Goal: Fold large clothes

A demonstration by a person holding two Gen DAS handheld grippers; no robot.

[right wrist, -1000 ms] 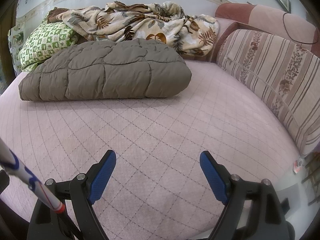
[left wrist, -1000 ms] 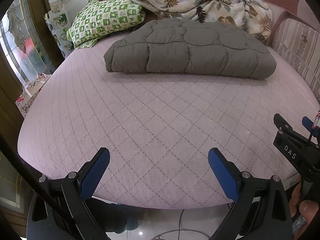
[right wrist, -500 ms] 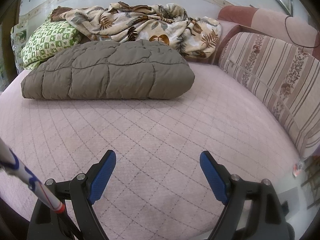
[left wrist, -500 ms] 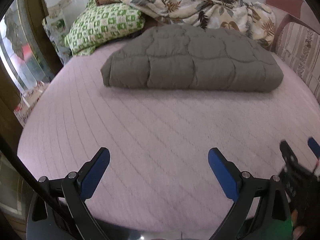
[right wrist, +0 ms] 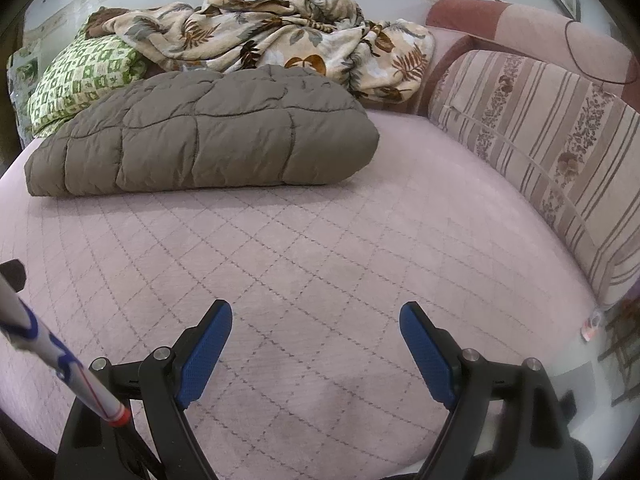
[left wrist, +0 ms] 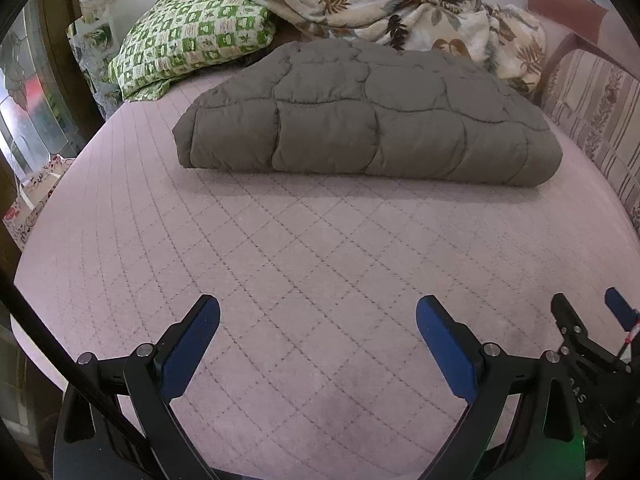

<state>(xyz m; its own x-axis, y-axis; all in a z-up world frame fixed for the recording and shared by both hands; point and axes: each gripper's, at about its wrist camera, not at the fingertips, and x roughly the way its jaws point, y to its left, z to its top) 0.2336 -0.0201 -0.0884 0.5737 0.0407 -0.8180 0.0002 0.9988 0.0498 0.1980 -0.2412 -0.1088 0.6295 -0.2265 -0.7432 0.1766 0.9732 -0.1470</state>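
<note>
Two grippers, left gripper and right gripper, hover with jaws spread wide and empty over the pink quilted bed, apparently approaching the puffy grey-brown quilted jacket lying already bundled well ahead, which the next move must reach and grasp.

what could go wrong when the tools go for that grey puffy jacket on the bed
The grey jacket is thick and puffy, so the open left tool and right tool may pinch only the top layer and pull the fold open. The leafy blanket and green pillow sit right behind it, so a deep reach could snag them too.
</note>
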